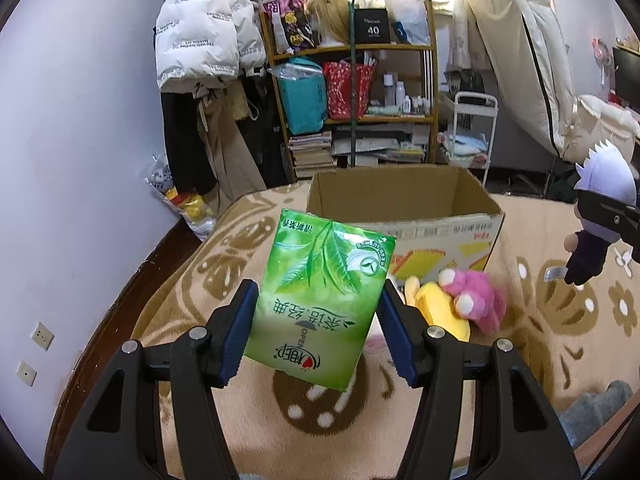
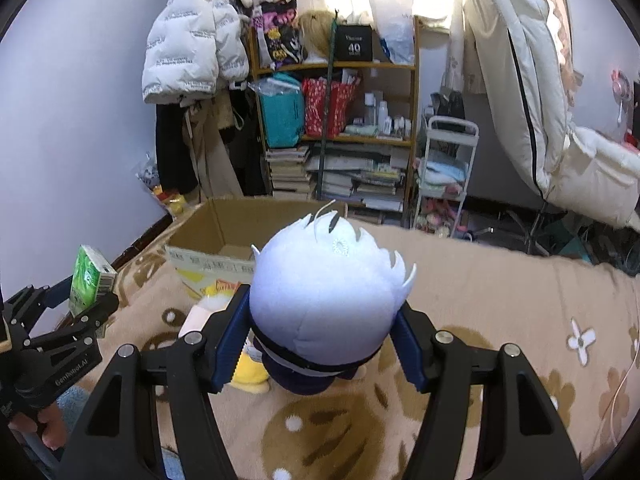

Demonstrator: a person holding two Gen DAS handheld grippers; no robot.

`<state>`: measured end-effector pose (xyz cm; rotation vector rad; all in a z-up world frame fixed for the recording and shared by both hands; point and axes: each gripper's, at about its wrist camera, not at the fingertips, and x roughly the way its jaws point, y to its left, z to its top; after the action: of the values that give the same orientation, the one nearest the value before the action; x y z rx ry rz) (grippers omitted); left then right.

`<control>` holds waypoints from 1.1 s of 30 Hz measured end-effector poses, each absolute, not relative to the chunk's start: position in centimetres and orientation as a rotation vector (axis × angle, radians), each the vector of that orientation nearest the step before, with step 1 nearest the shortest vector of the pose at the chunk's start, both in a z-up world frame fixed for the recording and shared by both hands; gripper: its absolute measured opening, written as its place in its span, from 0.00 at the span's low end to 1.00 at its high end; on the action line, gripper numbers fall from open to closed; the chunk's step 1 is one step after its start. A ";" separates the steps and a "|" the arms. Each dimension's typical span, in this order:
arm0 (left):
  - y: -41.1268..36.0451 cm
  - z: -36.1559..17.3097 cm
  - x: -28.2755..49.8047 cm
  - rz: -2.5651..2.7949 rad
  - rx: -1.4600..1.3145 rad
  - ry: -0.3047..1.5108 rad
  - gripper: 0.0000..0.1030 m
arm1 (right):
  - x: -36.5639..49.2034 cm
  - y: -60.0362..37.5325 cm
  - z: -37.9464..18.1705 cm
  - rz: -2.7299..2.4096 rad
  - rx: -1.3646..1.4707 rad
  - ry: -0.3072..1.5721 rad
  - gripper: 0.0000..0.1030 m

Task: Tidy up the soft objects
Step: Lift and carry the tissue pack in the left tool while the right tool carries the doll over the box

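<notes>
My left gripper [image 1: 318,300] is shut on a green tissue pack [image 1: 320,300] and holds it above the blanket, in front of an open cardboard box [image 1: 400,196]. My right gripper [image 2: 322,320] is shut on a white-haired plush doll [image 2: 328,292] in dark clothes, held above the blanket near the box [image 2: 212,236]. In the left wrist view the doll [image 1: 600,208] and right gripper [image 1: 612,220] show at the right edge. In the right wrist view the left gripper [image 2: 90,300] with the pack [image 2: 90,276] shows at the left. A pink plush [image 1: 476,296] and a yellow plush [image 1: 436,308] lie by the box.
A beige flowered blanket [image 1: 280,420] covers the bed. Behind it stand a cluttered wooden shelf [image 1: 352,80], hanging coats [image 1: 204,40], a white cart [image 1: 476,136] and a mattress [image 1: 532,60] leaning on the wall. A grey cloth [image 1: 600,404] lies at right.
</notes>
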<state>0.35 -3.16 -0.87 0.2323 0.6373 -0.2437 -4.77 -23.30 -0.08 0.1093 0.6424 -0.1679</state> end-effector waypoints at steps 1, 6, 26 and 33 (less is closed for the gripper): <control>-3.2 -0.5 0.4 -0.247 0.231 0.631 0.58 | -4.7 -23.1 0.4 -0.168 0.088 0.628 0.67; -3.2 1.3 1.2 -0.254 0.223 0.598 0.58 | -4.3 -21.8 2.5 -0.166 -0.006 0.560 0.67; -6.2 6.8 9.1 -0.237 0.192 0.464 0.58 | 3.8 -22.9 6.4 -0.184 0.016 0.421 0.67; -7.2 3.8 11.7 -0.230 0.204 0.478 0.58 | 6.5 -23.5 4.0 -0.165 0.046 0.410 0.67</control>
<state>11.74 -7.17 3.83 0.2041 0.4780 -0.2295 6.51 -23.50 4.04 0.0456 0.4099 -0.1645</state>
